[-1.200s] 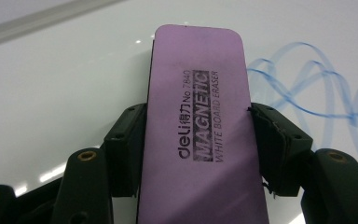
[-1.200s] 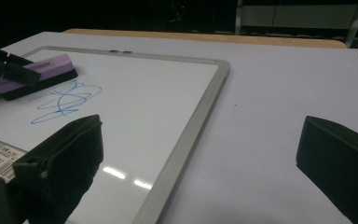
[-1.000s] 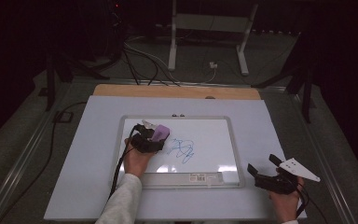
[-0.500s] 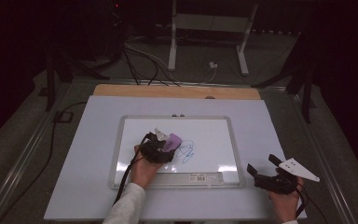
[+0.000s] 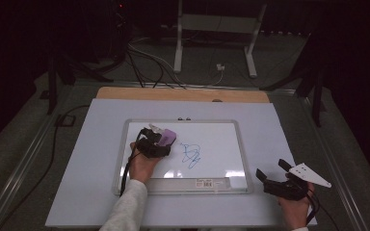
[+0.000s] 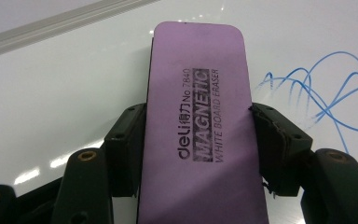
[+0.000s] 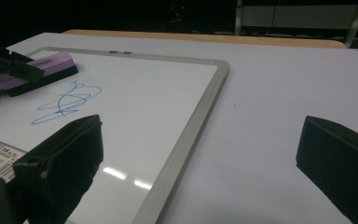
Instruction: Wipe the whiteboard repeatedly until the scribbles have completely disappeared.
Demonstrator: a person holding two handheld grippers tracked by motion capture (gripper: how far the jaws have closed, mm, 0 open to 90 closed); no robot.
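A whiteboard (image 5: 221, 134) lies flat on the table, with a blue scribble (image 5: 191, 155) near its middle. My left gripper (image 5: 160, 140) is shut on a purple magnetic eraser (image 5: 167, 137), which rests on the board just left of the scribble. In the left gripper view both pads press the long sides of the eraser (image 6: 198, 116), and the scribble (image 6: 328, 93) lies to its right. My right gripper (image 5: 271, 169) is held off the board's near right corner, open and with nothing in it. The right gripper view has the scribble (image 7: 65, 103) and the eraser (image 7: 37, 70) farther off.
The board sits on a pale sheet (image 5: 294, 139) that covers the table, with a wooden strip (image 5: 183, 94) along the far edge. Cables and metal stand legs (image 5: 178, 43) lie on the dark floor beyond. A barcode label (image 5: 204, 183) marks the board's near frame.
Half a second ago the left gripper and eraser were farther right, against the scribble. They have since moved back left and away, to about where they were a second ago. The right gripper kept still.
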